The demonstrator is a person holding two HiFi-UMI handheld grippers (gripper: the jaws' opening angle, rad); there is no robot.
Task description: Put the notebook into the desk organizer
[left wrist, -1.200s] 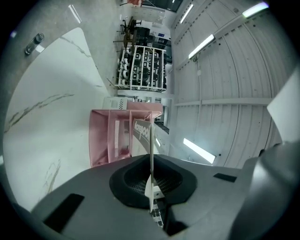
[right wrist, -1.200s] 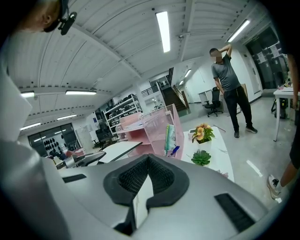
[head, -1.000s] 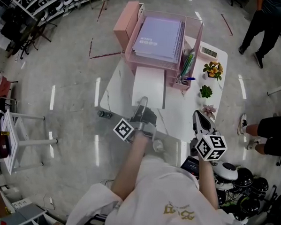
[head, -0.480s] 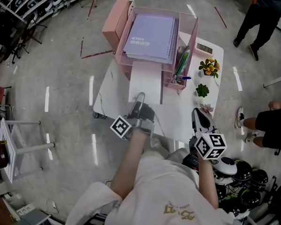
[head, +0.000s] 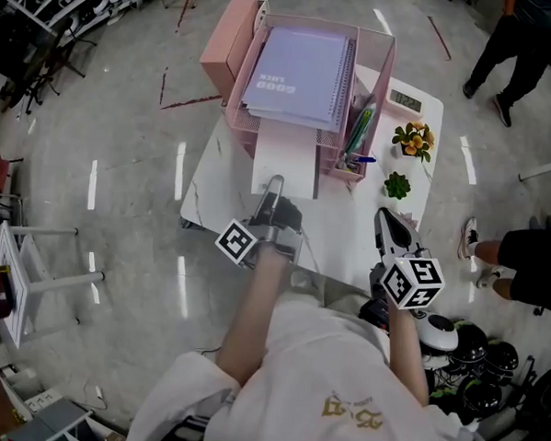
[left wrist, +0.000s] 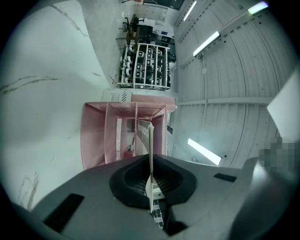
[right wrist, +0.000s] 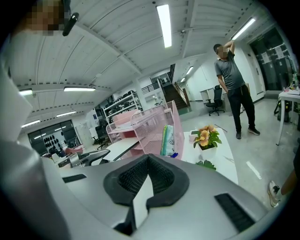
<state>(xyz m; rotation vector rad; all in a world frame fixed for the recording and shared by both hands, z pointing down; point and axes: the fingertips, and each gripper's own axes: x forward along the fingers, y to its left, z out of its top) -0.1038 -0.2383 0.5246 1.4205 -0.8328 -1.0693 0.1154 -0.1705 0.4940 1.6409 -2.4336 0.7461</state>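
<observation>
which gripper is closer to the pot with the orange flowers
Right. The right gripper is in front of the flower pot, on the person's side; the left gripper is farther off to the left, before the pink organizer.

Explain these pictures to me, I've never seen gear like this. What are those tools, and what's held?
A person holds a two-jaw gripper in each hand. One picture is from a head camera looking down; the other two are from cameras on the grippers. On the white table stands a pink organizer with a purple notebook lying on top, pens in a side compartment and small plants nearby. The left gripper is shut on a thin white sheet; the right gripper is shut and empty.
</observation>
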